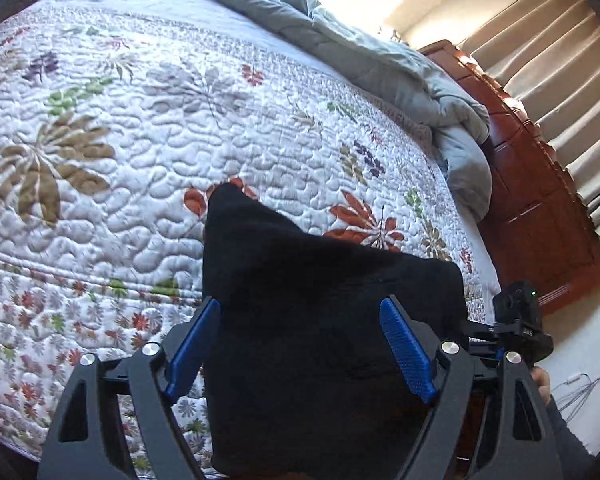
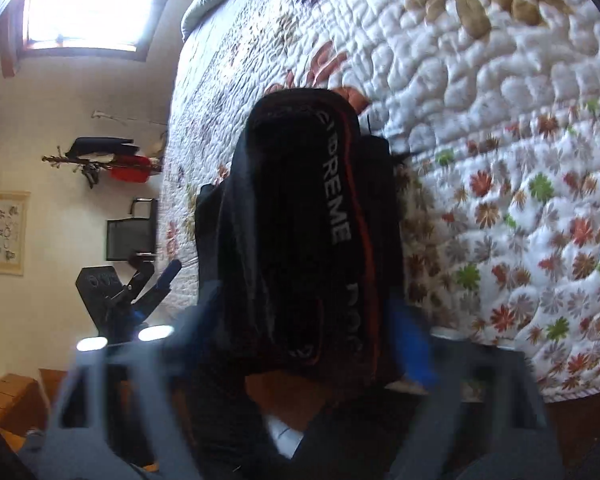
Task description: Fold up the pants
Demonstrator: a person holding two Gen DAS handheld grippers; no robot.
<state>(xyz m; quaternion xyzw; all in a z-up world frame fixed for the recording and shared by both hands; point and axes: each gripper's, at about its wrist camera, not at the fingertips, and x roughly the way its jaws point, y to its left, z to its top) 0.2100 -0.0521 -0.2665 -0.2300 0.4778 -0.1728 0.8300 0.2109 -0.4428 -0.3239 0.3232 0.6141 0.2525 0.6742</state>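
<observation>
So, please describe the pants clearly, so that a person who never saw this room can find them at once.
Look at the bed covered by the white floral quilt, with a grey-blue duvet bunched along its far side. The pants lie on the quilt's near edge. They are the only black cloth there, and white letters run along a band with a red line.

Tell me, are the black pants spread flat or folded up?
Folded: the black pants form a compact bundle on the quilt, with stacked layers and the waistband visible in the right wrist view.

Pants (image 2: 300, 220) waistband: white letters "REME" legible, rest unclear
</observation>
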